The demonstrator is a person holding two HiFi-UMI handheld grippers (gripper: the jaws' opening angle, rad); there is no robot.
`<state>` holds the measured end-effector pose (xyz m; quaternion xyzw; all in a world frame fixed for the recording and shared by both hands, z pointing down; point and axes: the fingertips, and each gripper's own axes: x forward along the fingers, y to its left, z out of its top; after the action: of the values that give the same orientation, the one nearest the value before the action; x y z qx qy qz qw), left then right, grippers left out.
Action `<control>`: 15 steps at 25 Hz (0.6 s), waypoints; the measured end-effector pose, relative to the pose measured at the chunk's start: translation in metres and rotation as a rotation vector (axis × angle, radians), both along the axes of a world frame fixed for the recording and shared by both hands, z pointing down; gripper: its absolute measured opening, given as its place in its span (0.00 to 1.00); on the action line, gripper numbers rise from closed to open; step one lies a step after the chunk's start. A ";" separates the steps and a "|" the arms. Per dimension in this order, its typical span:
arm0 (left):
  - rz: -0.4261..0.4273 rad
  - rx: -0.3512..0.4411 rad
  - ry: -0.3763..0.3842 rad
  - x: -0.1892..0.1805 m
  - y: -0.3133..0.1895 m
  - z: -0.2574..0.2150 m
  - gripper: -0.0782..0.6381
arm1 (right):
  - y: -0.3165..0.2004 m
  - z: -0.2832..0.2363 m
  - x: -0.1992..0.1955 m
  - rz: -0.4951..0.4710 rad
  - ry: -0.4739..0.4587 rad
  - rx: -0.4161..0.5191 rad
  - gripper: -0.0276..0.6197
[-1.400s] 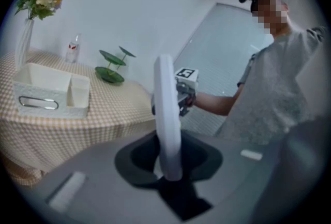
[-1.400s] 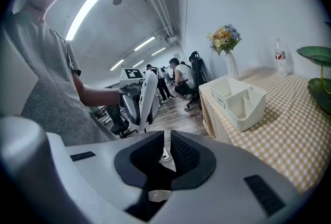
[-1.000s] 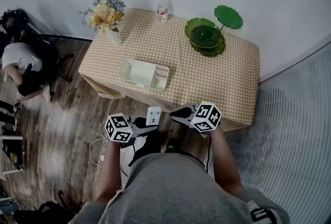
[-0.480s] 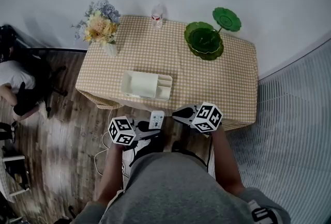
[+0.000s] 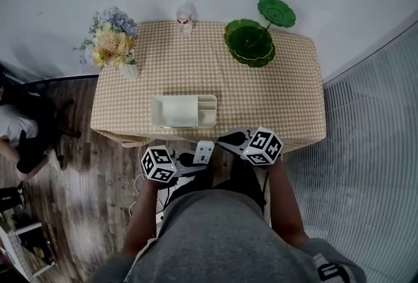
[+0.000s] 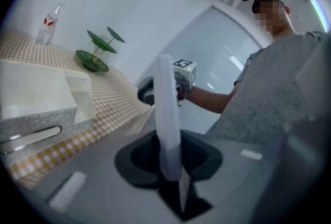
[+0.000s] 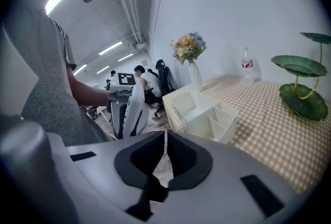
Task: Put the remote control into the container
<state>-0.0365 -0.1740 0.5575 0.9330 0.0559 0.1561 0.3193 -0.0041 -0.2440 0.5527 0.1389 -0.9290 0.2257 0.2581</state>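
Observation:
A white remote control (image 5: 204, 151) stands upright in my left gripper (image 5: 194, 161), whose jaws are shut on its lower end, just off the table's front edge. In the left gripper view the remote (image 6: 167, 114) rises straight out of the jaws. The white compartmented container (image 5: 183, 111) sits on the checked tablecloth near the front edge, just beyond the remote. My right gripper (image 5: 227, 140) hovers to the remote's right, shut with nothing in it. From the right gripper view (image 7: 165, 141) the remote (image 7: 135, 109) shows to the left and the container (image 7: 202, 112) ahead.
The table (image 5: 274, 99) carries a vase of flowers (image 5: 111, 46) at the back left, a water bottle (image 5: 185, 16) at the back and a green leaf-shaped stand (image 5: 249, 43) at the back right. A seated person (image 5: 16, 138) is at the far left on the wooden floor.
The head view has swung so the table now lies squarer and more central. Both grippers and the remote sit slightly lower and further right in the picture; neither grip has altered.

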 end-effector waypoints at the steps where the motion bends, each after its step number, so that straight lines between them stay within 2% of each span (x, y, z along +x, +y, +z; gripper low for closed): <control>1: 0.006 -0.003 -0.001 -0.001 -0.002 0.001 0.23 | 0.001 0.001 0.001 0.009 0.000 -0.004 0.08; 6: 0.019 0.012 0.001 0.001 -0.014 0.000 0.23 | -0.003 0.005 0.010 0.031 0.002 -0.013 0.08; 15: 0.009 0.025 0.005 0.007 -0.022 -0.003 0.23 | -0.014 0.003 0.013 0.028 0.005 0.034 0.08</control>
<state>-0.0299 -0.1961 0.5542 0.9371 0.0591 0.1558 0.3067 0.0091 -0.2577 0.5561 0.1569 -0.9300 0.2131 0.2549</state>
